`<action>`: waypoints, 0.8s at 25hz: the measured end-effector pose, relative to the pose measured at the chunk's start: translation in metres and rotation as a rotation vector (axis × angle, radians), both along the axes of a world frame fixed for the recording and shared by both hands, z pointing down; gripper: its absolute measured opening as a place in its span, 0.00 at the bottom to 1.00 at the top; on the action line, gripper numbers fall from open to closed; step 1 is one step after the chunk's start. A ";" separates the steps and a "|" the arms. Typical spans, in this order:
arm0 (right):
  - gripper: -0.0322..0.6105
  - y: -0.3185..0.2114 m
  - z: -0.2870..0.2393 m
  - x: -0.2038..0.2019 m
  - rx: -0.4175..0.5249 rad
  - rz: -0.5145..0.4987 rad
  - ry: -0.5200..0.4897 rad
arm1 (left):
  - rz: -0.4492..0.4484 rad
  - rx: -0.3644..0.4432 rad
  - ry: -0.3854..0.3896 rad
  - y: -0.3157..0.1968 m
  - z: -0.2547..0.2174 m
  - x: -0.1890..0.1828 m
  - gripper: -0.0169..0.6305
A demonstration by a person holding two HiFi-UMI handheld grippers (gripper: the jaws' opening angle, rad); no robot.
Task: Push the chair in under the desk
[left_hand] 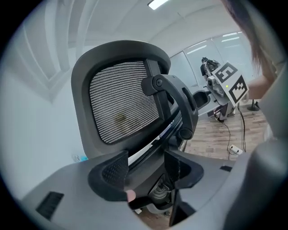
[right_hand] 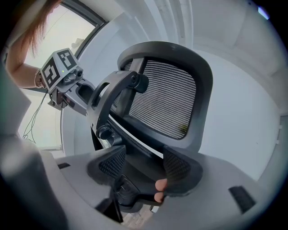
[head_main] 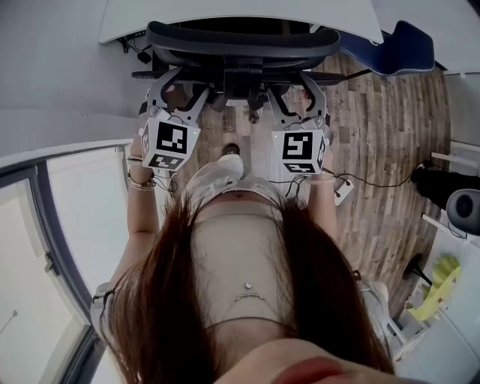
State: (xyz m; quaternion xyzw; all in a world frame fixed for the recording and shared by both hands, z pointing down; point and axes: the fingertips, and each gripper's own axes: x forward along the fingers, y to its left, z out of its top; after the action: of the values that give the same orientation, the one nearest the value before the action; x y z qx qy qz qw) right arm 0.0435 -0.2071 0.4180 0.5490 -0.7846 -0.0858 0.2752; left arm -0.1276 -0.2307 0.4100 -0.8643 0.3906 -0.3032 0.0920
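Observation:
A black office chair with a mesh back stands against the white desk, with its seat under the desktop. My left gripper and right gripper are side by side at the rear of the backrest, one on each side of its central support. Both are open. In the left gripper view the left gripper has the lower bar of the backrest across its gap. The right gripper shows the same against the mesh back. I cannot tell whether the pads touch the bar.
Wooden floor runs to the right, with cables and a power strip on it. A blue seat stands at the desk's right corner. A glass wall is at the left, and a yellow cloth lies at the lower right.

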 end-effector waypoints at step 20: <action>0.47 -0.023 -0.001 0.018 -0.024 -0.024 -0.004 | -0.016 0.010 -0.029 -0.019 0.001 0.017 0.41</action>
State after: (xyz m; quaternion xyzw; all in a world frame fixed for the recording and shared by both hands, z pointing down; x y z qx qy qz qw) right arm 0.0611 -0.2298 0.4168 0.5362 -0.7927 -0.0787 0.2789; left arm -0.1103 -0.2492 0.4113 -0.8562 0.3976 -0.3147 0.0994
